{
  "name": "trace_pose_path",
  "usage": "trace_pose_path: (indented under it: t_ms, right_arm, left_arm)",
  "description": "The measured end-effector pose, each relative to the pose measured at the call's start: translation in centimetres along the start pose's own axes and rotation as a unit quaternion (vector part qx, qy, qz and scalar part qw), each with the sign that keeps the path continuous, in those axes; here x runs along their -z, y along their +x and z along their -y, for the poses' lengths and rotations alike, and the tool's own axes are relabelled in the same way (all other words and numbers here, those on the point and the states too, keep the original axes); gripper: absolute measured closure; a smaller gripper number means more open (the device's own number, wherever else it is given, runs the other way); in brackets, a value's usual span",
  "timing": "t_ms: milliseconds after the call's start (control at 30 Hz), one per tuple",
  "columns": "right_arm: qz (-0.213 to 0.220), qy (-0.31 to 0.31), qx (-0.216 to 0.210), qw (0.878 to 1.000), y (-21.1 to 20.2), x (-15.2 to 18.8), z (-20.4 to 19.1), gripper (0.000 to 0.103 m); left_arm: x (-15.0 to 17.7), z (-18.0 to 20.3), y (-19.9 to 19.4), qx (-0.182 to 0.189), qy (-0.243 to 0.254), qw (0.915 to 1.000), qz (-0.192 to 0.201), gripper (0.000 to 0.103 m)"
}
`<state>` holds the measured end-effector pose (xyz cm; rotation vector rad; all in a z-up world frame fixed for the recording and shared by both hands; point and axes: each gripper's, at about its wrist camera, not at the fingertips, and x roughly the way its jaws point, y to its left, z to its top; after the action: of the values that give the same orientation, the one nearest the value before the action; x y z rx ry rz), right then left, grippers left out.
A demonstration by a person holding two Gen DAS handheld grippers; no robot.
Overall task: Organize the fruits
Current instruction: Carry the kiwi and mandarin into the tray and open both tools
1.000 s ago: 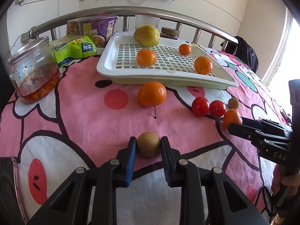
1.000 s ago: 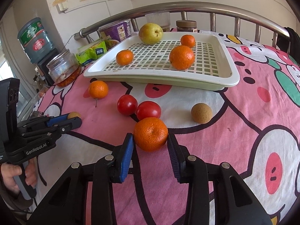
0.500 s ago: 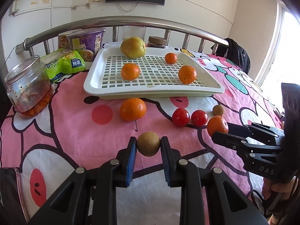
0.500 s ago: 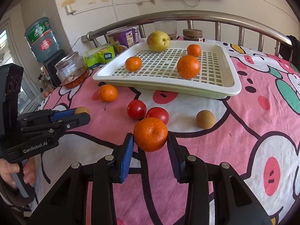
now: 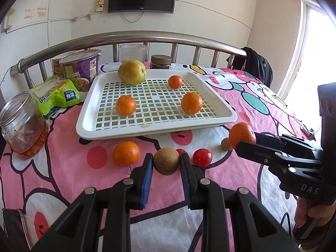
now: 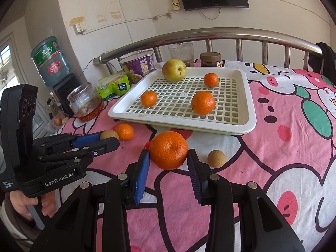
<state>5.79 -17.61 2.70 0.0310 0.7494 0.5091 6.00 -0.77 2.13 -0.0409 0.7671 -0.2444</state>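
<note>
My left gripper [image 5: 166, 164] is shut on a brown kiwi [image 5: 166, 160] and holds it above the cloth. My right gripper [image 6: 168, 157] is shut on an orange [image 6: 168, 150], also lifted; it shows at the right of the left wrist view [image 5: 241, 135]. The white slotted tray [image 5: 147, 127] holds a pear [image 5: 131, 72] and three oranges [image 5: 125, 108]. One orange [image 5: 126, 153], red tomatoes [image 5: 202, 157] and a second kiwi [image 6: 216, 158] lie on the cloth in front of the tray.
A glass jar [image 5: 22, 124], green snack bag [image 5: 55, 95], noodle cups [image 5: 80, 68], a tumbler [image 5: 133, 52] and a brown-lidded jar [image 5: 161, 61] stand near the metal rail [image 5: 134, 37]. A water bottle [image 6: 50, 59] stands off the left side.
Both grippers have risen with their fruit and moved toward the tray. The kiwi and the orange have left the cloth and stay held.
</note>
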Motion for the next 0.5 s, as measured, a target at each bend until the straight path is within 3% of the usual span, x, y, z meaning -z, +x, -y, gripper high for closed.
trace_pose_path:
  t_ms: [500]
  right_arm:
    - [0.020, 0.026, 0.000, 0.999, 0.6, -3.2, 2.1, 0.068]
  left_arm:
    - [-3.1, 0.3, 1.2, 0.004, -0.006, 0.9999, 0.013, 0.075]
